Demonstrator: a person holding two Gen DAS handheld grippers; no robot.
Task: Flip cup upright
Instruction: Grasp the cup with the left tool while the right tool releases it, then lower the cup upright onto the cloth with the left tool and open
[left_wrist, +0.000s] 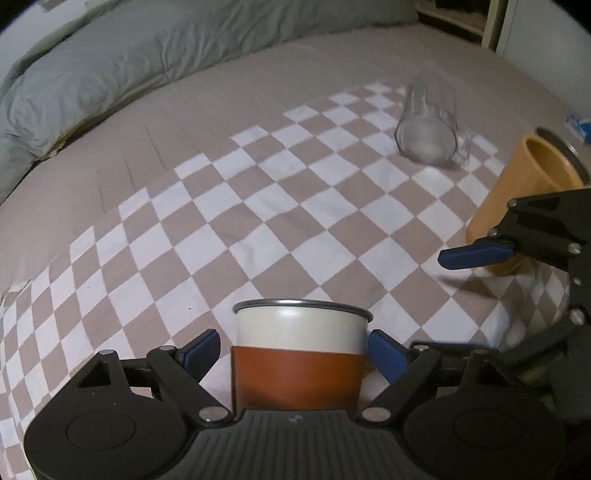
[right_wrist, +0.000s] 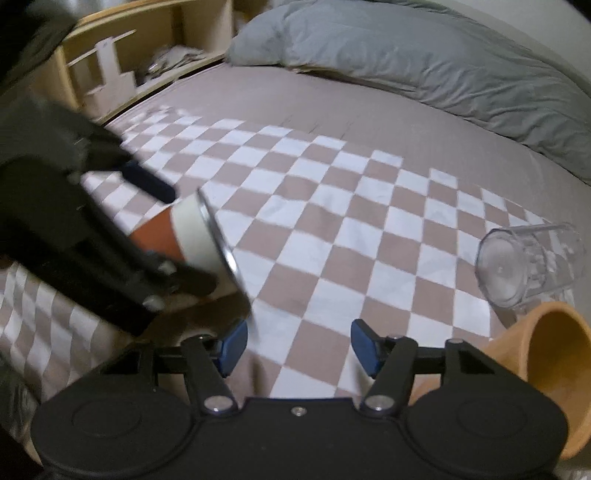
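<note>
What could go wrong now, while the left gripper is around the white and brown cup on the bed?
1. The left gripper has its blue pads beside the white and brown cup, seemingly not touching, so the cup could slip or roll.
2. The checkered bedsheet looks soft, so an uprighted cup may tip over.
3. The right gripper, open, is close to the orange cup and the clear glass, both lying on their sides; a careless move could knock them.

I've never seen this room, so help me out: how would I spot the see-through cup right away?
Start at the bed, with its brown-and-white checked sheet and a grey duvet bunched along the far side. On the checked part, beside an orange cup, lies the clear cup, tipped on its side. It is the only one you can see the squares through; the others are solid-coloured.
</note>
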